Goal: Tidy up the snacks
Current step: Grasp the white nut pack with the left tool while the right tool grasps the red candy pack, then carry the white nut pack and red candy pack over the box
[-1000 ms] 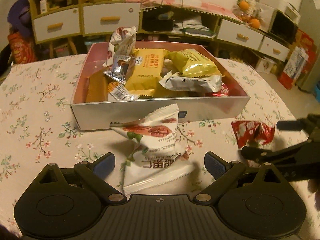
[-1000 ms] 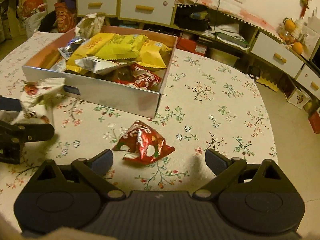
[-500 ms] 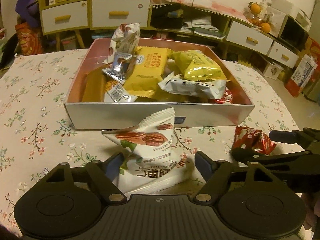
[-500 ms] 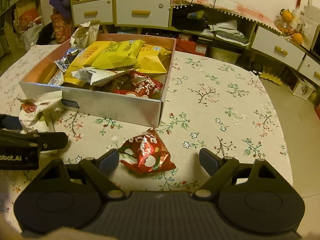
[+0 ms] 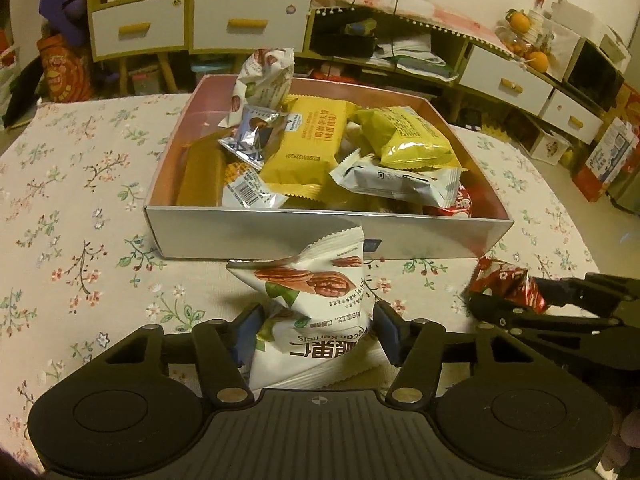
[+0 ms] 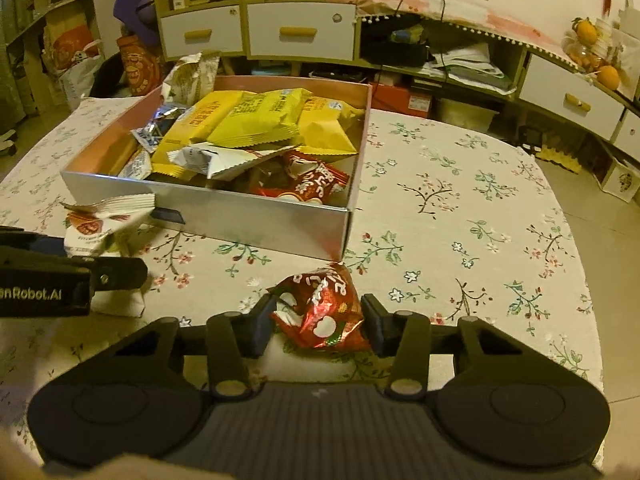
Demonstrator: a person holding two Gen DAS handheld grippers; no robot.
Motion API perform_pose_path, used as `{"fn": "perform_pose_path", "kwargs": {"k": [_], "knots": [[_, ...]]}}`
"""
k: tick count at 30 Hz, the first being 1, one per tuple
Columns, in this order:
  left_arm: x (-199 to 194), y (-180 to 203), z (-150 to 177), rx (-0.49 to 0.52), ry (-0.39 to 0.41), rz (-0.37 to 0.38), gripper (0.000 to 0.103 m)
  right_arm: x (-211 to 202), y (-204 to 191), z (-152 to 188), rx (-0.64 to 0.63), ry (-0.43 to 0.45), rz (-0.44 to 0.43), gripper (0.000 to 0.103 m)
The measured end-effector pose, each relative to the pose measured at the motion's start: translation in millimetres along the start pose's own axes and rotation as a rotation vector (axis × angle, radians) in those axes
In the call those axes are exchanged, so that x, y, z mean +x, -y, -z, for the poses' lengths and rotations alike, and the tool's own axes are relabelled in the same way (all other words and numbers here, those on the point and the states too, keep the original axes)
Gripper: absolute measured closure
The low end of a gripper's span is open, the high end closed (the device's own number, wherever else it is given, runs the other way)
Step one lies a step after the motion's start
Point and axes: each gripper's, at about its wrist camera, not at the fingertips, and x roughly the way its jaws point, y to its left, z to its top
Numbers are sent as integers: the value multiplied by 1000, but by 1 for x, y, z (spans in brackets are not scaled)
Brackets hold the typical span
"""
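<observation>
Clearly both tools are at the pick-up step of the tidying: each has a loose snack between its fingers, and both snacks lie on the floral-clothed counter [image 6: 460, 184] just in front of the box [image 5: 256, 232] that already holds a heap of packets.

The left tool [image 5: 316, 332] is narrowed around the white pecan packet [image 5: 316, 308]. Its blue pads sit right at the packet's two sides and look to be touching the crinkled film, though whether the grip is firm enough to lift I cannot tell. The packet stands tilted, its top seal pointing toward the box's near wall.

The right tool [image 6: 316, 324] is closed in likewise around the red foil packet [image 6: 324, 312], which lies just off the near right corner of the box. Its pads are at the foil's edges; contact looks likely, but a full pinch is not certain.

As for pose, both tools are held low and nearly level over the counter, pointing toward the box, side by side and near each other: the left one shows at the left edge of the right wrist view, the right one at the right edge of the left wrist view.

Next, I judge, each tool needs to finish its squeeze, lift clear of the near wall, carry forward over the box and let go. The foil and film are slippery and soft, so a shallow pinch could slide off.
</observation>
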Motion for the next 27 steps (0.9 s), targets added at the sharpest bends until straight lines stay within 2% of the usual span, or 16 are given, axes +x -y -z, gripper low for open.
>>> {"fn": "perform_pose_path", "kwargs": {"k": [4,15,27], "knots": [[-2,0,1,5,-2,3,45,-4,-2,1,-28,6,-21,72],[-12,-3,2,26,2,6,46,-19,-13,5,-96,11,-93,73],[-33,-10,3,58,-7,43,46,-37,-40,-1,-161,38,-143,73]]}}
